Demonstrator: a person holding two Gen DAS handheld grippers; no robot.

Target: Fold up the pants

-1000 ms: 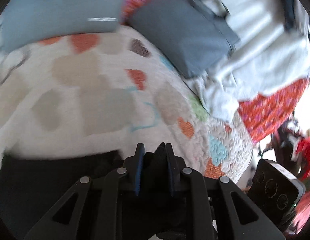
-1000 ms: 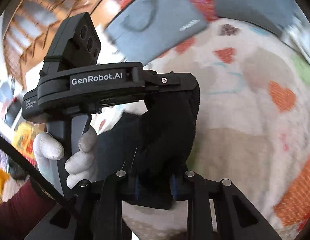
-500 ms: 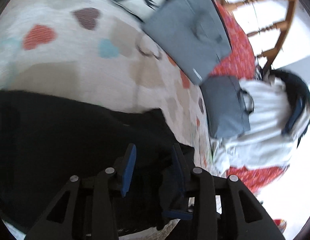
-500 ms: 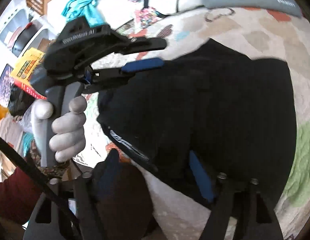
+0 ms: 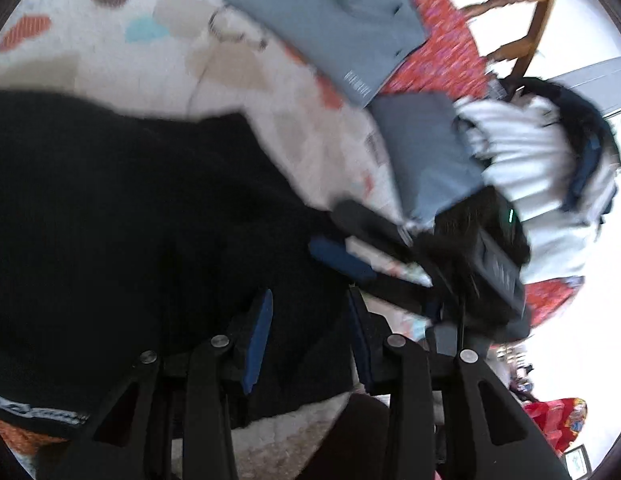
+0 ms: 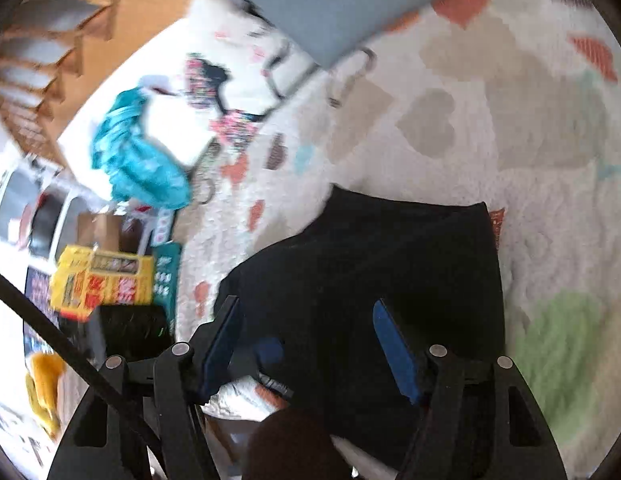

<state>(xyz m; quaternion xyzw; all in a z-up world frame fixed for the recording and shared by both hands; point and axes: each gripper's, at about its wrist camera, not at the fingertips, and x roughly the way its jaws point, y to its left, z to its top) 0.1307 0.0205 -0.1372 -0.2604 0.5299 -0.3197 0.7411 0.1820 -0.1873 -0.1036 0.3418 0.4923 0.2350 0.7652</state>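
The black pants (image 5: pixel 122 216) lie folded on the heart-patterned quilt (image 5: pixel 110 52). They also show in the right wrist view (image 6: pixel 390 264) as a dark folded block. My left gripper (image 5: pixel 306 332) is open and empty just above the pants' near edge. My right gripper (image 6: pixel 310 344) is open wide and empty over the pants. The right gripper also shows in the left wrist view (image 5: pixel 350 248), at the pants' right edge, jaws apart.
Folded grey garments (image 5: pixel 330 20) lie at the far side of the quilt, next to a white heap (image 5: pixel 530 168). A teal cloth (image 6: pixel 138 160) and yellow boxes (image 6: pixel 102 280) sit beyond the quilt's left edge. A wooden chair (image 5: pixel 526 20) stands behind.
Both grippers held the black cloth a second ago. They have let go and opened, and the pants have dropped flat on the quilt. Both grippers have drawn back toward the near edge.
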